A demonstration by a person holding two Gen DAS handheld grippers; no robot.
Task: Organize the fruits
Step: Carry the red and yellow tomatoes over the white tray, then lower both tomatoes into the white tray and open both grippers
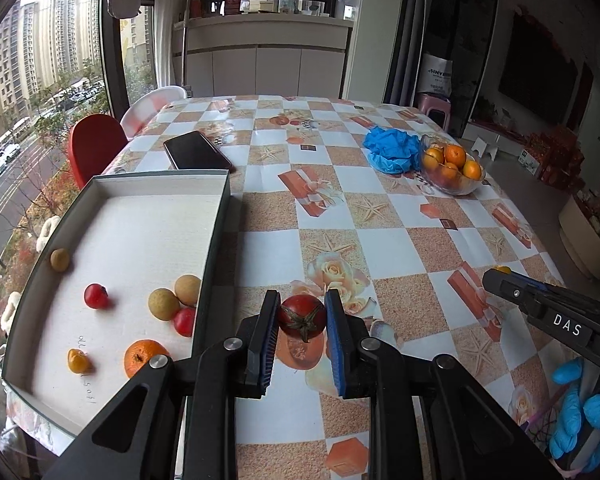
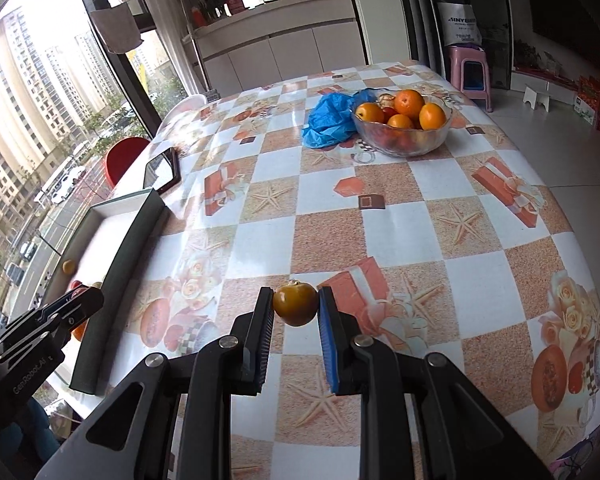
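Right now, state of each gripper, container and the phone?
left hand-held gripper: shut on red tomato
right hand-held gripper: shut on yellow tomato
tray: open, partly filled with fruit
glass bowl: upright, piled with oranges
phone: lying flat, screen dark
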